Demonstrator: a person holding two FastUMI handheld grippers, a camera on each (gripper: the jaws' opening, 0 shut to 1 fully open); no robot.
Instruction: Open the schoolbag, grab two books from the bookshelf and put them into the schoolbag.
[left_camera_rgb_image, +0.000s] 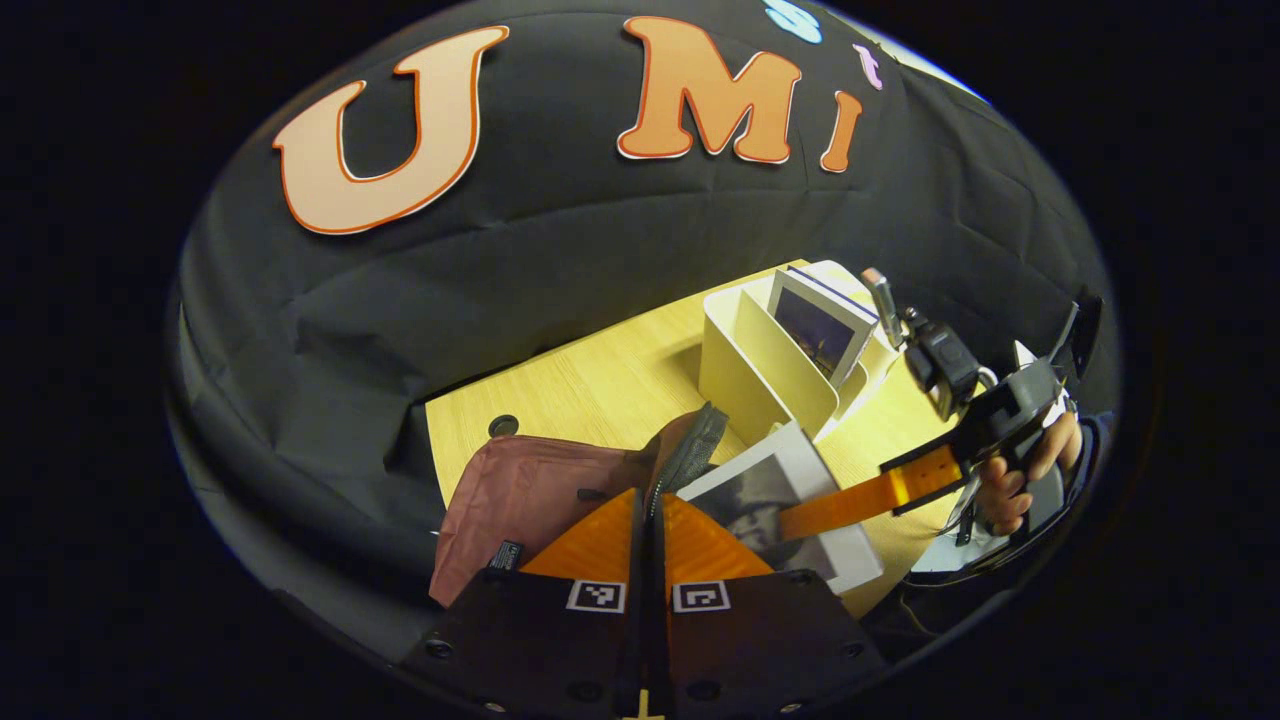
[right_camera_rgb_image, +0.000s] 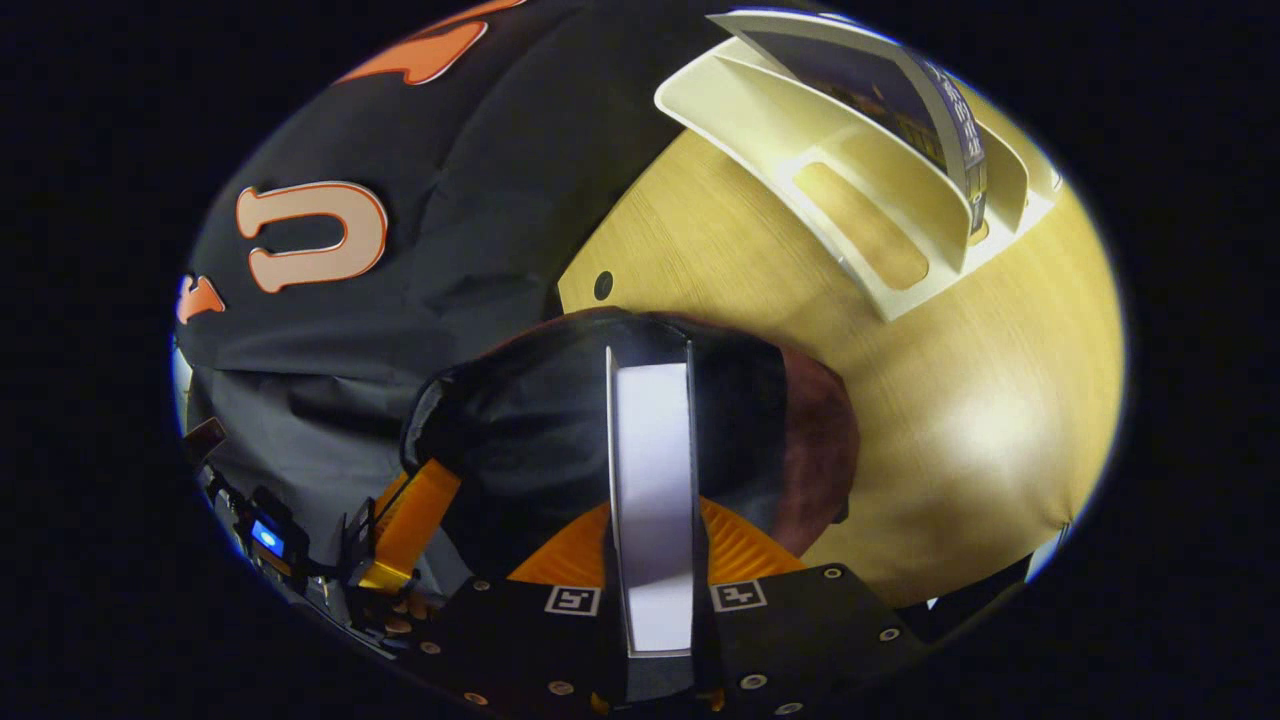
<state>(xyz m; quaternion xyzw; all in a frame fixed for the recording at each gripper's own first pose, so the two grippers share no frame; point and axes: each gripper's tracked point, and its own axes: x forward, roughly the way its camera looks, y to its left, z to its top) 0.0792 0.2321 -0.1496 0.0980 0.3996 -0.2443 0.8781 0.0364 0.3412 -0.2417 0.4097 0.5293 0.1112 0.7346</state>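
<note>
Dusty-pink fabric: the schoolbag (left_camera_rgb_image: 520, 500) lies on the pale wooden table (left_camera_rgb_image: 590, 385), near the table's edge by the black cloth wall. Its mouth stands open, dark lining showing in the right gripper view (right_camera_rgb_image: 540, 430).

Left gripper (left_camera_rgb_image: 648, 505): fingers pressed together on the rim of the schoolbag's opening, at the zipper edge (left_camera_rgb_image: 690, 455), holding the flap up. In the right gripper view this gripper (right_camera_rgb_image: 400, 530) sits at the schoolbag's near left side.

Right gripper (right_camera_rgb_image: 650, 520): pinching a book (right_camera_rgb_image: 652, 480) between both fingers, seen edge-on as a white band of pages. The book stands at the schoolbag's mouth, its far end against the dark interior. In the left gripper view the same book (left_camera_rgb_image: 790, 500) shows its grey-and-white cover just beside the schoolbag opening, with the right gripper (left_camera_rgb_image: 830, 510) clamped on its outer edge and a hand (left_camera_rgb_image: 1030, 470) on the handle behind.

Bookshelf (left_camera_rgb_image: 760, 365): cream plastic, divided into slots, on the table beyond the schoolbag (well apart from it). One book (left_camera_rgb_image: 825, 325) with a dark cover leans in a slot; in the right gripper view the same book (right_camera_rgb_image: 880, 90) tilts against a divider of the bookshelf (right_camera_rgb_image: 850, 190).
</note>
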